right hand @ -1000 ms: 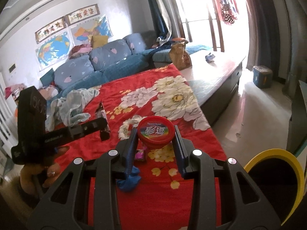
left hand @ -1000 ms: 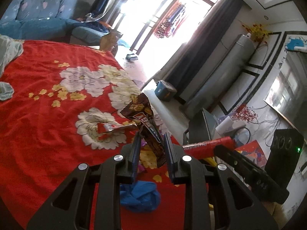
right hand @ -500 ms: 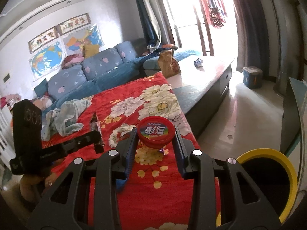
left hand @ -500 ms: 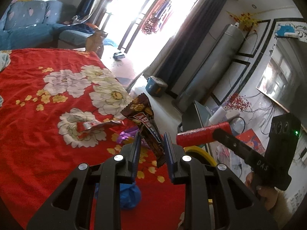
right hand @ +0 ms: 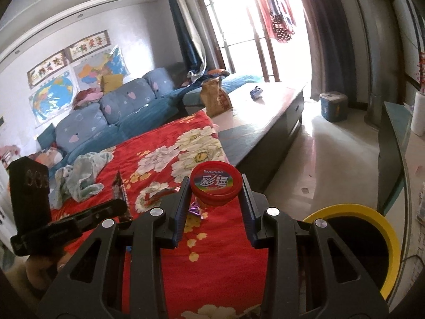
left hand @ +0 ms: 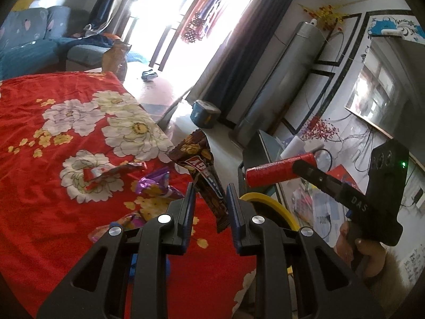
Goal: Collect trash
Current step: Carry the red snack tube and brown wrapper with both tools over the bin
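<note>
A: What sits between the jaws of the left gripper (left hand: 209,199)?

B: A brown snack wrapper (left hand: 202,170). The jaws stand narrow and pinch its lower end; the rest of it sticks up and leans toward eleven o'clock, above the red flowered blanket (left hand: 47,186).

A: And the right gripper (right hand: 215,199)?

B: It clamps a round red tub (right hand: 215,186) by its sides, the printed lid facing the camera. The tub fills the gap between the fingertips, one pad on each side.

A: Where is the bin?

B: The yellow-rimmed bin (right hand: 385,228) lies at four o'clock of the tub in the right wrist view, on the floor just off the blanket's edge. In the left wrist view its rim shows just behind the right-hand finger.

A: Anything left on the blanket?

B: A red wrapper (left hand: 111,171) and a purple wrapper (left hand: 154,183), at nine o'clock of the held brown one, lying close to each other.
</note>
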